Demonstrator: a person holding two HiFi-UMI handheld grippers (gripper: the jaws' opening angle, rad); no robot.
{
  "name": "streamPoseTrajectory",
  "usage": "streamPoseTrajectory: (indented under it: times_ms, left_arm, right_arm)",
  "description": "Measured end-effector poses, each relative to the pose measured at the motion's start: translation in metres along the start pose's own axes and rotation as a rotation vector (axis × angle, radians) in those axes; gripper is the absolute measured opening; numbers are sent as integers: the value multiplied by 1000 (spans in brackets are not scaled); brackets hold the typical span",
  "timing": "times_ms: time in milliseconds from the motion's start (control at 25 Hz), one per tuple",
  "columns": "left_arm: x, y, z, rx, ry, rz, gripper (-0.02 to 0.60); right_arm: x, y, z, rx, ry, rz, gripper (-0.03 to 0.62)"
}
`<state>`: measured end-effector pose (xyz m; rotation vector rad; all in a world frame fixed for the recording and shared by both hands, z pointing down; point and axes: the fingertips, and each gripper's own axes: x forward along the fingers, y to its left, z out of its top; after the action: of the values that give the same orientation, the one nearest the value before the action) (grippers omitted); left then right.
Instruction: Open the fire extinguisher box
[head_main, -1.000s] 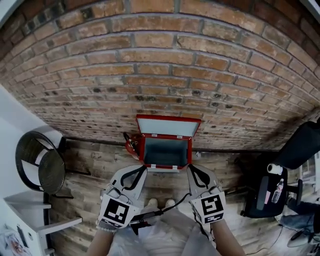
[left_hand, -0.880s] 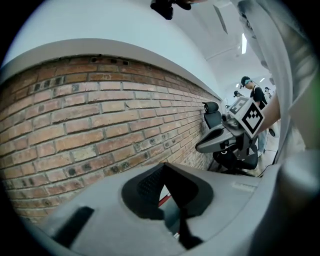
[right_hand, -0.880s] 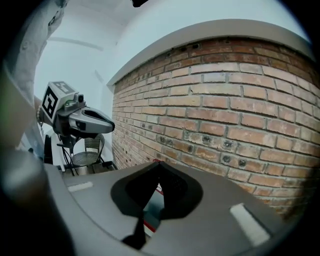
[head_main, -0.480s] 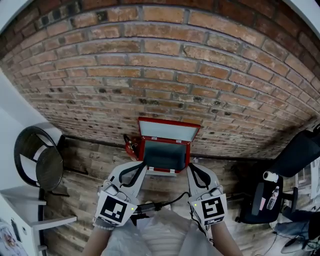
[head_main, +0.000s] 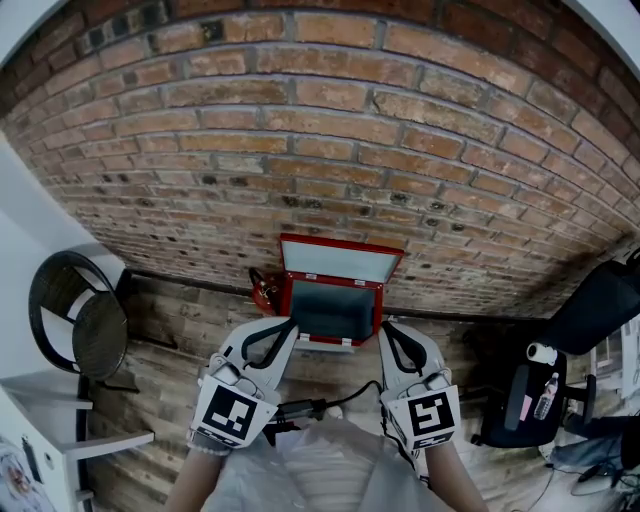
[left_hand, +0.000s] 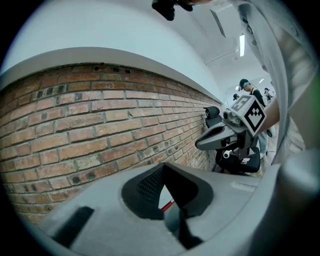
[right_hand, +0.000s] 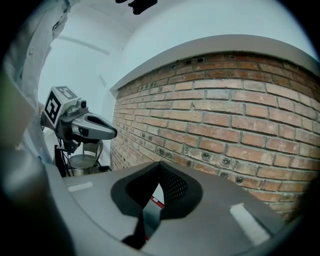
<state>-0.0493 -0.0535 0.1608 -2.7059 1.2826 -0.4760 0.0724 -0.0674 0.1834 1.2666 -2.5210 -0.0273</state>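
Head view looks down at a red box (head_main: 286, 305) on the wood floor (head_main: 180, 330), right up against a brick wall (head_main: 320, 150). The box is open. Its lid (head_main: 340, 263) stands up and leans back on the wall, and the inside of the box looks dark.

Far to the left of the box is a round black chair (head_main: 75, 320), with a white shelf (head_main: 70, 440) in front of it. Just left of the box, touching its side, is a red fire extinguisher (head_main: 264, 290) on the floor.

The left claw (head_main: 292, 322) hovers near the front left corner of the box. Left gripper view shows its two jaws pressed together at the tips with nothing between them. Only a bit of white and red from the box shows through the small gap below the tips.

A black cable (head_main: 335, 403) runs in front of the box, between the two claws.

The right claw (head_main: 383, 328) hovers near the front right corner of the box. Right gripper view shows its jaws clenched too, and they hold nothing.

Well to the right of the box is a black seat (head_main: 530, 390) with a small bottle (head_main: 546, 392) on it. A bigger black chair (head_main: 600, 290) is just past that.
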Motion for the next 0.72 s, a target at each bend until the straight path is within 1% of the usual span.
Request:
streamPoseTrajectory:
  times_ms: [480,720]
  left_arm:
    - [0,-1,-3,13,8,-18,-1]
    - [2,-2,-2,11,7,-16,0]
  right_arm:
    - [4,6,7,-23,-31,15,5]
    - [6,8,7,-19,-22,19,5]
